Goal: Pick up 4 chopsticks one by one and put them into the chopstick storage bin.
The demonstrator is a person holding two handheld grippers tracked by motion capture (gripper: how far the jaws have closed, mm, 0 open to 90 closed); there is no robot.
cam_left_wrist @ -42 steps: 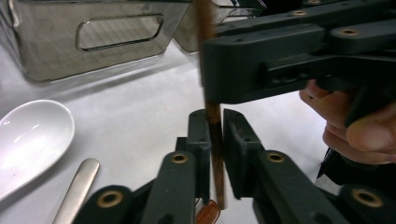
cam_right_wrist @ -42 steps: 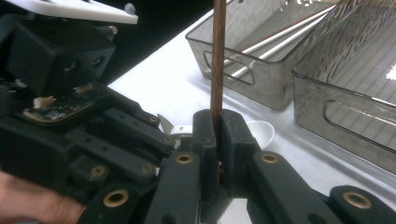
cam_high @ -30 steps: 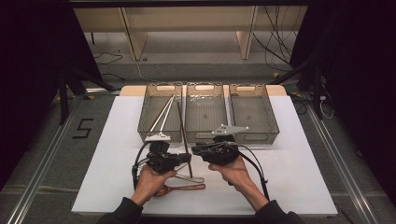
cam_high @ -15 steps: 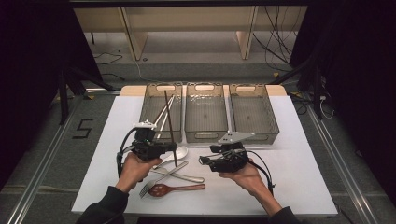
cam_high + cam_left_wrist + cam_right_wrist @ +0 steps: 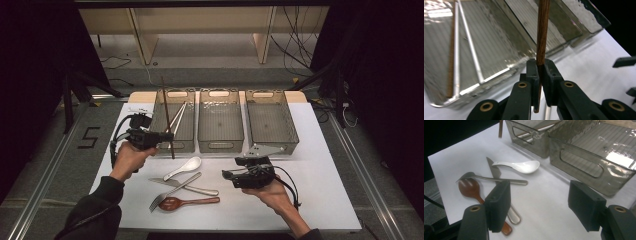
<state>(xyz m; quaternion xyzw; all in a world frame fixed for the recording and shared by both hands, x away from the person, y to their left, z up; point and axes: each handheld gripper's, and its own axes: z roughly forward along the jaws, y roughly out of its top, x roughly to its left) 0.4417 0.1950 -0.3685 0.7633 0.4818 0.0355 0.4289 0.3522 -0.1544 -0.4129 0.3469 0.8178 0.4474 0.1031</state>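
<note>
One stick in hand: the left gripper [image 5: 167,136] has its jaws closed on a dark wooden chopstick [image 5: 167,117], pinched near the stick's lower end.
Long axis: the chopstick stands nearly upright through the claw; most of its length rises above the jaws and a short tail hangs below them, as the left gripper view shows [image 5: 541,32].
Which way to the bin: the left bin [image 5: 165,145] lies just ahead of and beneath the claw, its near wall right by the jaws; two pale chopsticks [image 5: 178,116] already lie lengthwise on its floor.
What the coming move turns on: judged from this, the upright stick must tip forward, away from the hand, to lie along the bin's length beside the pair.
Nearer hand: the left, by far.
Right gripper [image 5: 229,174]: jaws wide apart, holding nothing, low over the white sheet, well off to the side of the left claw.
Ahead of its jaws: white spoon [image 5: 520,166], knife [image 5: 495,171], fork [image 5: 491,178] and brown wooden spoon [image 5: 471,187].
</note>
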